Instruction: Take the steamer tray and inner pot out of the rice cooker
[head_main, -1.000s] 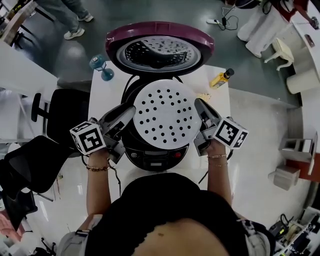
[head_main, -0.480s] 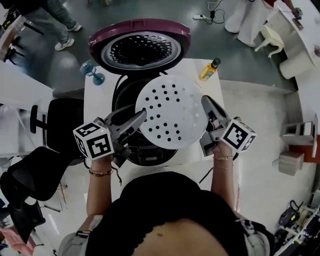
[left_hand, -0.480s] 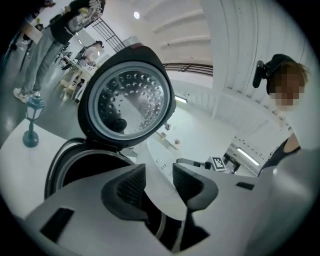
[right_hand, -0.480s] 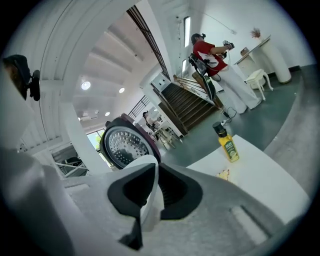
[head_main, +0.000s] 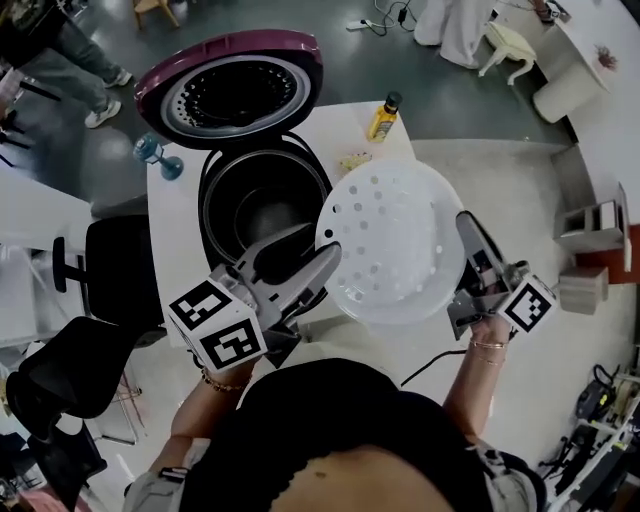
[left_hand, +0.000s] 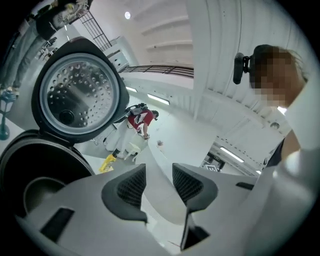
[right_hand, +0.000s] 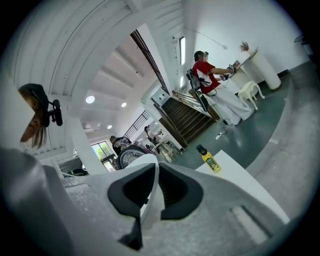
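White and perforated, the steamer tray (head_main: 390, 240) hangs in the air just right of the rice cooker (head_main: 212, 180), clear of its mouth. The left gripper (head_main: 325, 250) is clamped on the tray's rim on the side nearest the cooker. The right gripper (head_main: 466, 228) pinches the far rim, its jaws nearly together. The inner pot (head_main: 262, 210) sits inside the cooker, under the raised lid (head_main: 232, 90).
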